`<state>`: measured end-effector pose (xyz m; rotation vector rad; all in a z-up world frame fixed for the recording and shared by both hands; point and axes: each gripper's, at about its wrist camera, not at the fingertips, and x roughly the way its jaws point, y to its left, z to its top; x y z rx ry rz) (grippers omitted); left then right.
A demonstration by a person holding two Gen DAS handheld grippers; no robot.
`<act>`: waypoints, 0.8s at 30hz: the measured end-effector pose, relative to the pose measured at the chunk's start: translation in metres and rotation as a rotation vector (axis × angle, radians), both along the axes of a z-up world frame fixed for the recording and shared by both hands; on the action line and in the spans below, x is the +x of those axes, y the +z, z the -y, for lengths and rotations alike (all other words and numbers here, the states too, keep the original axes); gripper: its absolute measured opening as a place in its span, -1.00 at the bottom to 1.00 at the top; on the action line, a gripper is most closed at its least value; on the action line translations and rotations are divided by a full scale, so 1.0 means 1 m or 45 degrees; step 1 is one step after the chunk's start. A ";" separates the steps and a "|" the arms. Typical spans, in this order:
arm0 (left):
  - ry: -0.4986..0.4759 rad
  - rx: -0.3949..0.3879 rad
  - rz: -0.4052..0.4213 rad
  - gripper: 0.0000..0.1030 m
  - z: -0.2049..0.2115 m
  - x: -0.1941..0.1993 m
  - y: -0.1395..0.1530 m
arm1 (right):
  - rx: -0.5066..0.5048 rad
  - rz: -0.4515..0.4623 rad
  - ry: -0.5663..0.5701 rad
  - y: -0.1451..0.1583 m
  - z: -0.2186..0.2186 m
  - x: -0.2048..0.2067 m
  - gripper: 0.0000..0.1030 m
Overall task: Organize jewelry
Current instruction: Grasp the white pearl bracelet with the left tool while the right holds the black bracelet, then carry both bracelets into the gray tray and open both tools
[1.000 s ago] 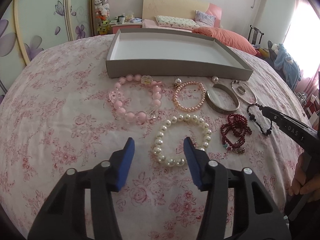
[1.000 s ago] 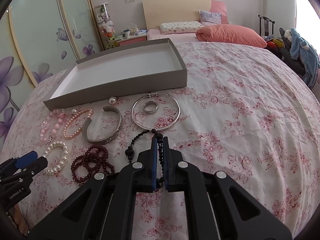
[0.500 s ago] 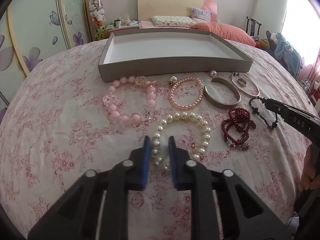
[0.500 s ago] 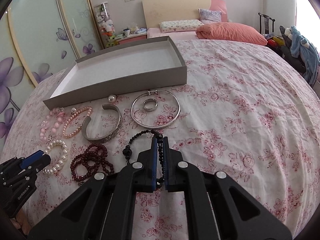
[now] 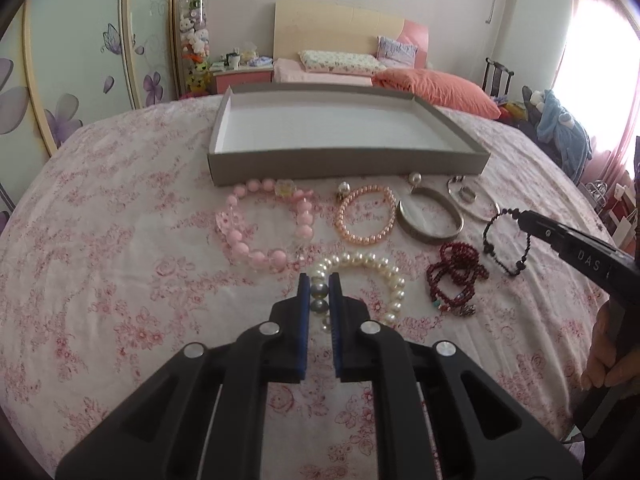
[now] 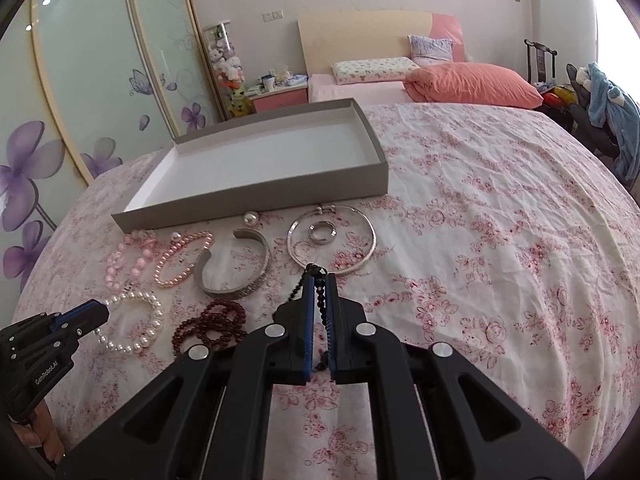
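Observation:
My left gripper (image 5: 319,280) is shut on the white pearl bracelet (image 5: 384,276), pearls pinched between its blue pads; the bracelet lies on the floral bedspread. My right gripper (image 6: 319,280) is shut on the black bead bracelet (image 6: 316,270), whose loop shows in the left wrist view (image 5: 505,240). Behind both lies an empty grey tray (image 5: 348,163), also in the right wrist view (image 6: 256,204). Between tray and grippers lie a pink bead bracelet (image 5: 260,224), a peach pearl bracelet (image 5: 366,216), a silver cuff (image 5: 430,218), a dark red bead strand (image 5: 456,276) and a thin silver bangle (image 6: 332,246) around a ring (image 6: 322,233).
Two loose pearl earrings (image 5: 415,178) (image 5: 345,188) lie by the tray's front wall. A hand (image 5: 608,356) holds the right tool at the right edge. Pillows (image 5: 436,90), a headboard, a bedside stand and wardrobe doors stand beyond the tray. Bare bedspread stretches to the right (image 6: 500,240).
My left gripper has shut from wide open onto the white pearl bracelet. The right gripper has stayed shut on the black bead bracelet, with hardly any movement.

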<state>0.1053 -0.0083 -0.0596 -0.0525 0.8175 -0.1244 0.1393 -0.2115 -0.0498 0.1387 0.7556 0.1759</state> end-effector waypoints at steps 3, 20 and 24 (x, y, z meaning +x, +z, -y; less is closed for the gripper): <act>0.000 -0.022 0.055 -0.80 -0.004 -0.004 0.012 | 0.010 0.031 0.023 0.006 -0.002 -0.003 -0.88; -0.019 -0.094 0.245 -0.80 -0.007 -0.013 0.059 | 0.047 0.170 0.107 0.040 -0.016 -0.011 -0.88; -0.030 -0.090 0.282 -0.80 -0.007 -0.009 0.070 | 0.048 0.201 0.118 0.048 -0.018 -0.007 -0.88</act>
